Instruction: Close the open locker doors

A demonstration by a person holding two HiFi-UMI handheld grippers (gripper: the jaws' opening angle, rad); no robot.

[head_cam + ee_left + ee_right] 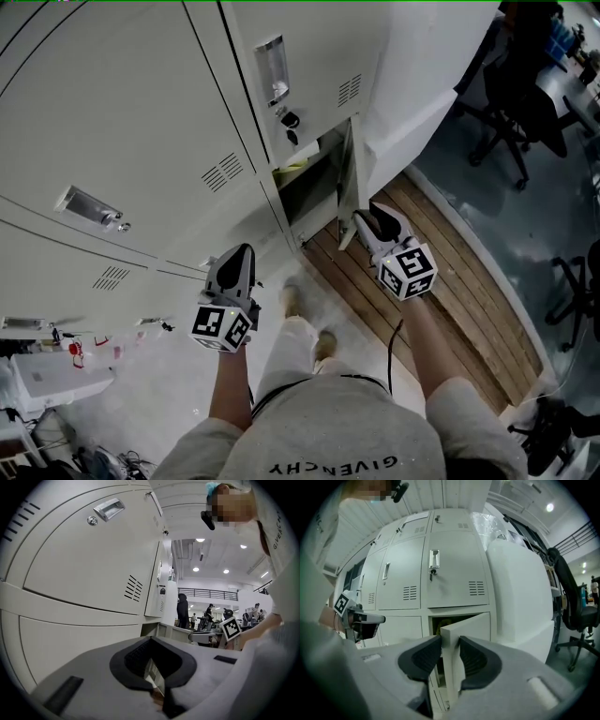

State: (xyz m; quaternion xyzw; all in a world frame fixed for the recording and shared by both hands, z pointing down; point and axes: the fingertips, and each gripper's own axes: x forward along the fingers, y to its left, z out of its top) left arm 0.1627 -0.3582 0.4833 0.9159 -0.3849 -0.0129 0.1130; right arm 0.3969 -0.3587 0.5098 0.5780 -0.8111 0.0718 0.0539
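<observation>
To close this door well, the right gripper (450, 641) should probably carry the panel round in an arc about its hinge rather than shove it straight ahead. The grip belongs out at the free edge, where leverage is best. The pads should slip off just before the panel meets the frame, so that they are not trapped in the closing gap, and a last push on the outer face would likely seat it. Its jaws stand part-way apart and look clamped on the free vertical edge of the pale grey metal lower locker door (471, 630), with one dark pad against each face. That door hangs ajar, swung out toward the person, at the lower right of the bank of pale grey metal lockers (454, 573). Something yellowish is just visible in the dark compartment behind it, and the doors around it look closed. The left gripper (151, 639) hangs well apart to the left, in front of closed doors, its jaws together and gripping nothing. Just beside the open door on the right stands a large white rounded casing (515, 597). A wooden slatted platform (441, 272) lies on the floor below.
</observation>
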